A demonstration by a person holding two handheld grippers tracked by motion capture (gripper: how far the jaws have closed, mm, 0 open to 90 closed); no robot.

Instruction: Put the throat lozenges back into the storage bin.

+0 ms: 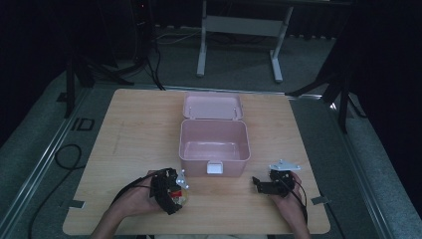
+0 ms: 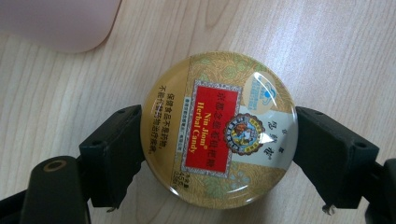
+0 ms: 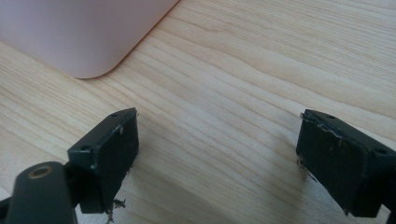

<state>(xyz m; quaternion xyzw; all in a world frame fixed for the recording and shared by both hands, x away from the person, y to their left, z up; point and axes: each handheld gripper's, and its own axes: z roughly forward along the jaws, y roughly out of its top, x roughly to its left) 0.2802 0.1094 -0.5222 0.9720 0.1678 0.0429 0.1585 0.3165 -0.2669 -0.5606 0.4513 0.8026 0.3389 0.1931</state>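
Grip state, left: the left hand-held gripper (image 2: 218,154) is clenched on a round Nin Jiom herbal candy tin (image 2: 218,129), with one black pad set against each side of the tin's rim. The tin is seen lid-up in the left gripper view, with its red label panel and gold patterned border facing the camera. It is positioned over the light wooden table (image 2: 327,56), near the table's front edge, and just in front of the pink plastic box (image 2: 56,23), whose rounded corner is seen at the upper left of that view. Whether the tin rests on the table or is raised just above it cannot be told.

In the high view, the left hand-held gripper (image 1: 180,190) is held in the person's left hand (image 1: 137,199) at the front left of the table (image 1: 129,129), with the tin (image 1: 181,193) seen as a small gold spot at its tip.

Grip state, right: the right hand-held gripper (image 3: 217,158) is released. Its two black pads are set wide apart, and bare table surface is seen between them. It is held in the right hand (image 1: 291,201) at the front right, with its tip (image 1: 255,182) pointed toward the box.

The pink box (image 1: 214,144) is placed at the table's centre, with its lid (image 1: 212,106) folded back flat behind it and a white latch (image 1: 215,168) on its front wall. Its interior is seen as bare.
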